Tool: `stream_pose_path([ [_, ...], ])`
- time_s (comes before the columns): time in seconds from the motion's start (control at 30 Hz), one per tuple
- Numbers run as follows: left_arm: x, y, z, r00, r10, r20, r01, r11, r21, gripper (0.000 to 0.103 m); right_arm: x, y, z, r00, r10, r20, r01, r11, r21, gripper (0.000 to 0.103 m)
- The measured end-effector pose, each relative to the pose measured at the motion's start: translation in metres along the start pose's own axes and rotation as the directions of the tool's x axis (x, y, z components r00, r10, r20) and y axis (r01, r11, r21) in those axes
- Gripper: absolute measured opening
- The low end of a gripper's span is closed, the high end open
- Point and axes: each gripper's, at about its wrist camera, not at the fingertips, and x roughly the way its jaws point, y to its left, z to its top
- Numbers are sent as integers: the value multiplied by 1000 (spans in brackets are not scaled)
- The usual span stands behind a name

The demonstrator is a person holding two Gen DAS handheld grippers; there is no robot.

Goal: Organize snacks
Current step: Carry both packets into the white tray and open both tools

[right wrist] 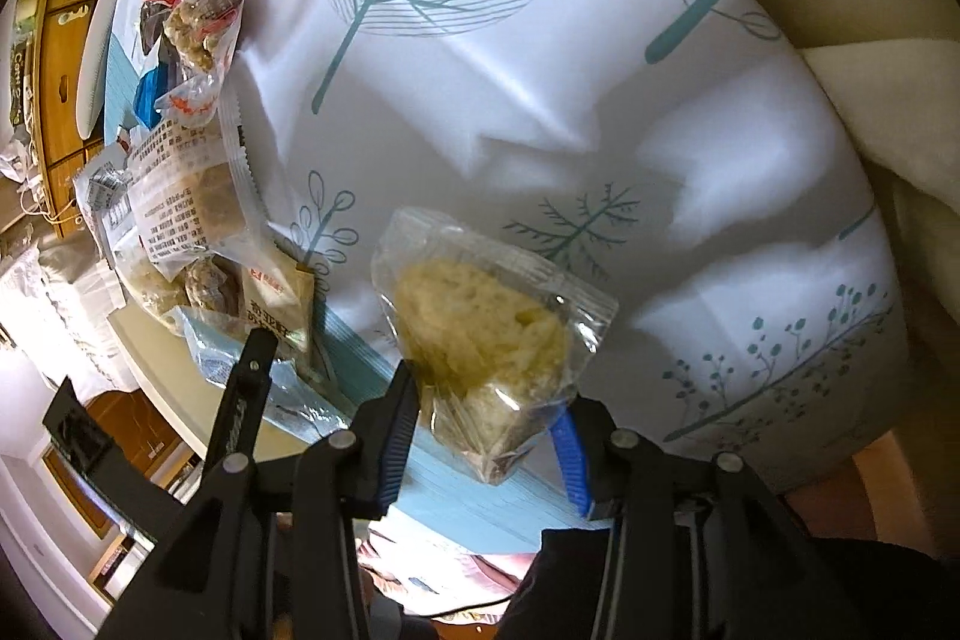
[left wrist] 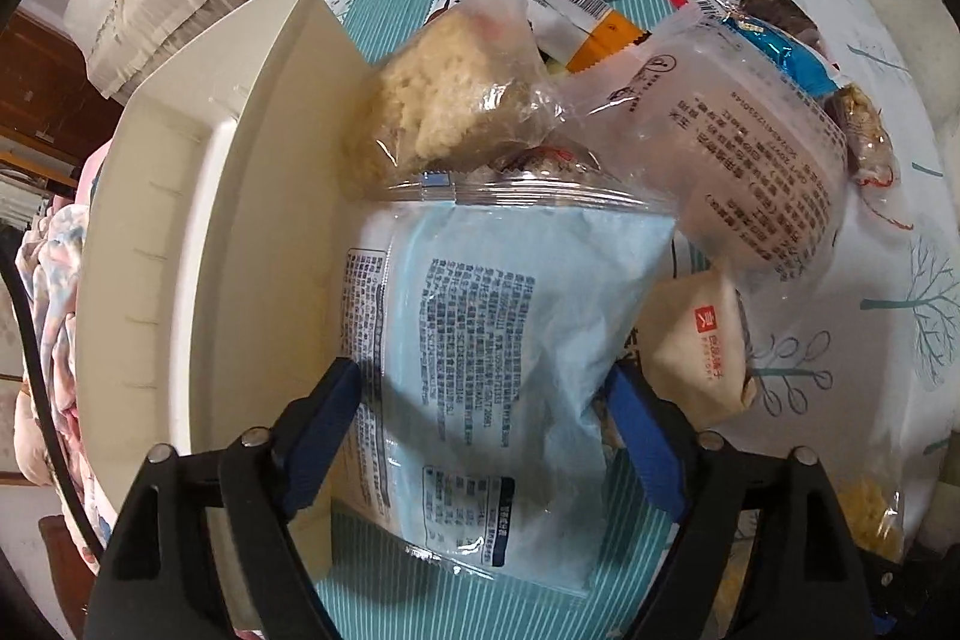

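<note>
Only the left view shows the cream tray, the left gripper pinching a blue packet. The right gripper pinches a clear rice-cake bag over the tree-print tablecloth; wooden drawers behind.

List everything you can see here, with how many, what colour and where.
White bin: one, cream white, left of the table.
Light blue bag: one, printed text, between the left fingers, half over the bin.
Rice-crisp packets: two, clear wrap, pale yellow; one by the bin, one in the right gripper.
Beige sachet: one, red logo, right of the blue bag.
Clear printed pack: one, over the sachet.
Tablecloth: white, teal trees.
Left hand-held gripper: black, blue pads.
Right hand-held gripper: same.
</note>
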Motion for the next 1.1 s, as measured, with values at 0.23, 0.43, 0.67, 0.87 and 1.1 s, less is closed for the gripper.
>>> stream_pose_path([
  [0.23,-6,13,-1,1000,-27,0,27,999,-31,48,-12,-11,8,1000,10,-4,-10,1000,-23,42],
  [0.43,-17,26,-5,997,-73,-21,72,996,-45,38,-4,-1,8,1000,8,-14,-9,999,-42,42],
  [0.67,-46,40,-25,986,-164,-10,163,985,-50,37,-3,6,0,1000,21,-2,-21,996,-86,42],
  [0.87,-86,53,-44,971,-223,83,226,974,-30,38,-12,10,-17,999,30,33,-25,989,-143,42],
  [1.1,-126,78,-65,922,-300,246,315,949,-23,38,-22,21,-42,995,45,90,-25,977,-213,42],
])
